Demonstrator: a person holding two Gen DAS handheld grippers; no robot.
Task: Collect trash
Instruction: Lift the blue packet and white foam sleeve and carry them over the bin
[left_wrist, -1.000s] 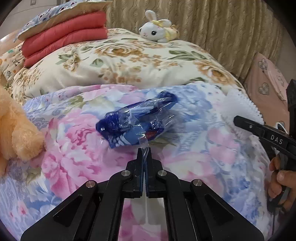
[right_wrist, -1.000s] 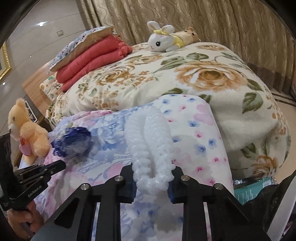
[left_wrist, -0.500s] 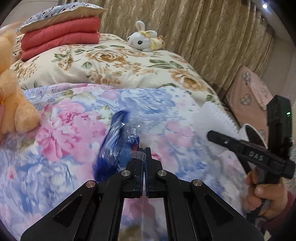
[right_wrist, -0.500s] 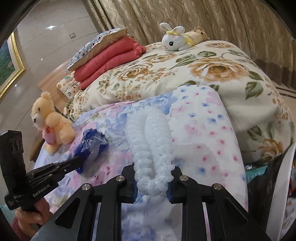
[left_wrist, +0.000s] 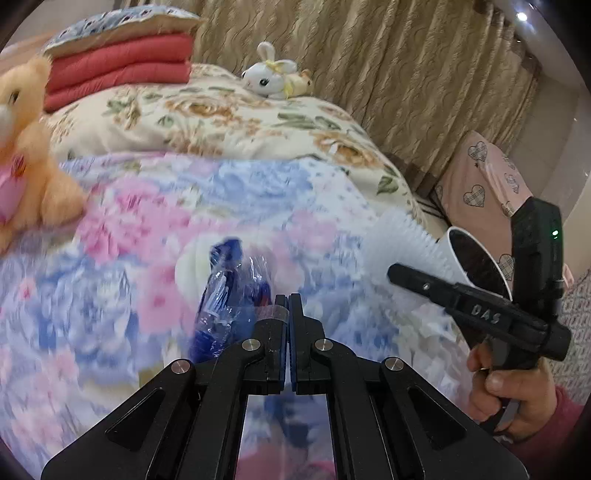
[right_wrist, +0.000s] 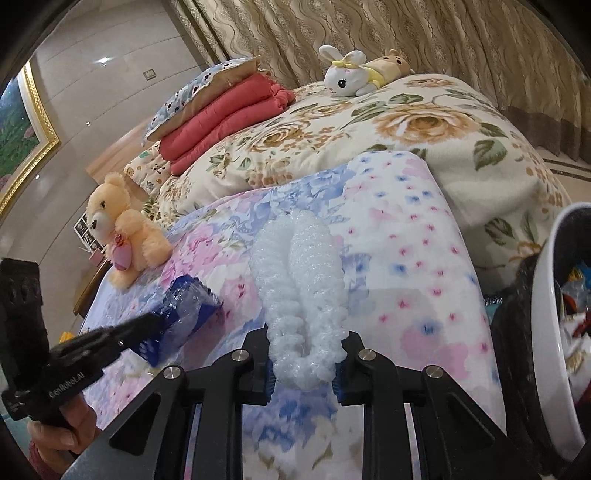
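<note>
My left gripper (left_wrist: 287, 300) is shut on the clear edge of a blue plastic wrapper (left_wrist: 225, 295), which hangs crumpled just left of the fingertips above the floral quilt (left_wrist: 147, 221). In the right wrist view the same wrapper (right_wrist: 184, 314) dangles from the left gripper (right_wrist: 147, 321). My right gripper (right_wrist: 303, 360) is shut on a looped strip of white foam netting (right_wrist: 299, 280). In the left wrist view the foam netting (left_wrist: 391, 243) sticks up from the right gripper (left_wrist: 397, 272), close to a white-rimmed trash bin (left_wrist: 452, 236). The bin (right_wrist: 543, 314), lined in black, holds wrappers.
An orange teddy bear (right_wrist: 122, 229) sits on the quilt's left side. A white bunny plush (right_wrist: 347, 74) and folded red blankets (right_wrist: 229, 110) lie farther back on the bed. Curtains (left_wrist: 406, 74) hang behind. A pink heart-print cushion (left_wrist: 480, 184) stands beyond the bin.
Both grippers have moved right across the bed with their loads. The wrapper has left the quilt and now hangs from the left gripper. The bin has come into both views.
</note>
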